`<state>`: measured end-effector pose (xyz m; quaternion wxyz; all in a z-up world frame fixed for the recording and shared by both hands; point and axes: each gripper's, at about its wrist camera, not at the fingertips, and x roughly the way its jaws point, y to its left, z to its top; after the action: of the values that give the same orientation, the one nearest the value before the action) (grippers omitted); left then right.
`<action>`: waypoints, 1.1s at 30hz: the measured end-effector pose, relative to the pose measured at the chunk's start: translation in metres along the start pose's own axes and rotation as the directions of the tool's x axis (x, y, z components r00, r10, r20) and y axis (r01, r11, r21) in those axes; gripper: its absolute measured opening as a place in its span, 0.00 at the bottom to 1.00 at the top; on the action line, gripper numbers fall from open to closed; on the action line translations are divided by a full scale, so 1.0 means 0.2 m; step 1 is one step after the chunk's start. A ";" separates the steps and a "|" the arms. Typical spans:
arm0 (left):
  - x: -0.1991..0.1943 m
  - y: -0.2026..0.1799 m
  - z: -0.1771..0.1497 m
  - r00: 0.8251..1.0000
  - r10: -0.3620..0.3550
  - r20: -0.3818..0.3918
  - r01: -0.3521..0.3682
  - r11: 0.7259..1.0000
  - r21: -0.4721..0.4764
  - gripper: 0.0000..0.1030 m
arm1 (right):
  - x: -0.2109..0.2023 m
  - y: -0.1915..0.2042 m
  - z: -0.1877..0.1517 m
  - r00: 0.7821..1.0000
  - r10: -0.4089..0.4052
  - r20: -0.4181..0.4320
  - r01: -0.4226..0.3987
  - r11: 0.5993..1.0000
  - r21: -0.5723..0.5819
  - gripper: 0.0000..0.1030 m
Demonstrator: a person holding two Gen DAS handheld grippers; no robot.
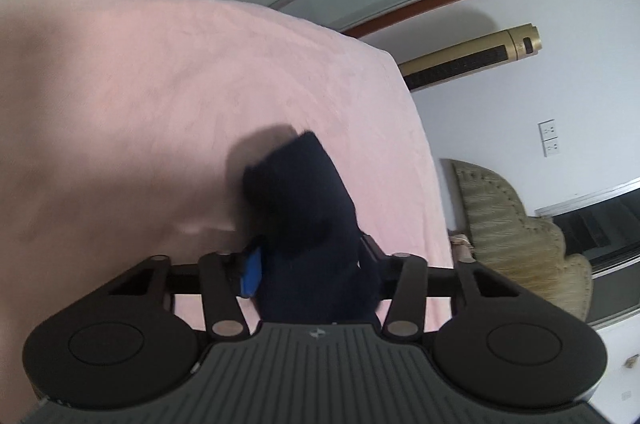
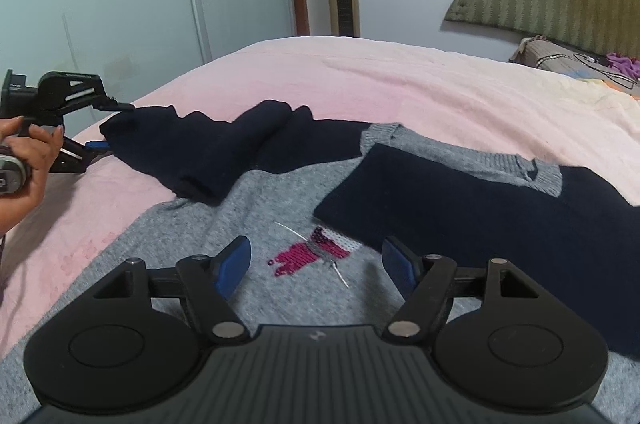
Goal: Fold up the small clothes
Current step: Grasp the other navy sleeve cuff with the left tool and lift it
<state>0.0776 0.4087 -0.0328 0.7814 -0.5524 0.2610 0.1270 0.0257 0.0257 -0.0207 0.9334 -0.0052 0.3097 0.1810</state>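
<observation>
2 grippers worked: the left gripper clamped the navy sleeve, while the right gripper hung open above the grey sweater on the bed.

soft, even indoor light; dark sleeve smeared by motion blur, shadow on pink blanket; fisheye bends edges, corners vignetted.
</observation>
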 end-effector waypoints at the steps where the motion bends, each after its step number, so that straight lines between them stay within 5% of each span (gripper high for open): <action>1: 0.00 0.00 -0.01 1.000 0.009 0.010 -0.009 1.000 0.013 0.41 | -0.01 -0.01 0.00 1.000 -0.001 0.001 0.001 1.000 0.005 0.71; 6: 0.03 -0.06 0.01 0.996 0.060 0.066 -0.065 0.995 0.072 0.33 | -0.03 -0.04 -0.03 1.000 -0.011 0.003 0.011 1.000 0.021 0.71; 8: 0.04 -0.07 0.01 0.996 0.073 0.054 -0.077 0.993 0.086 0.10 | -0.03 -0.04 -0.03 1.000 -0.009 0.002 0.009 1.000 0.029 0.71; 9: 0.06 -0.08 0.01 0.996 0.081 0.043 -0.085 0.992 0.098 0.07 | -0.03 -0.05 -0.04 1.000 -0.009 0.000 0.009 0.999 0.033 0.71; 12: 0.03 -0.11 0.00 0.988 0.127 0.085 -0.138 0.981 0.137 0.04 | -0.01 -0.05 -0.04 1.000 -0.009 -0.010 0.010 0.999 0.035 0.71; 15: -0.10 -0.15 0.01 0.963 0.183 0.199 -0.221 0.956 0.194 0.04 | -0.03 -0.06 -0.05 1.000 -0.021 -0.006 0.021 1.000 0.022 0.71; 19: -0.26 -0.21 0.07 0.897 0.261 0.356 -0.346 0.917 0.199 0.03 | -0.06 -0.09 -0.05 0.996 -0.088 0.020 0.088 0.996 -0.009 0.73; 22: -0.32 -0.25 0.09 0.871 0.293 0.394 -0.398 0.891 0.217 0.03 | -0.07 -0.14 -0.04 0.993 -0.112 0.029 0.111 0.994 0.013 0.77; 27: -0.33 -0.42 -0.05 0.816 0.322 0.480 -0.506 0.798 0.325 0.03 | -0.08 -0.21 -0.04 0.991 -0.130 0.028 0.129 0.990 0.050 0.77; 29: -0.37 -0.49 -0.11 0.758 0.336 0.559 -0.572 0.755 0.322 0.04 | -0.09 -0.22 -0.05 0.989 -0.141 0.031 0.140 0.989 0.045 0.77; 33: -0.48 -0.63 -0.13 0.628 0.341 0.699 -0.655 0.717 0.239 0.04 | -0.13 -0.25 -0.06 0.987 -0.159 0.037 0.157 0.986 0.049 0.77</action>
<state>0.0518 0.3484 0.1139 0.8612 -0.1737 0.1645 0.4485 0.0176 -0.0318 -0.0203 0.9508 -0.0047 0.2933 0.0994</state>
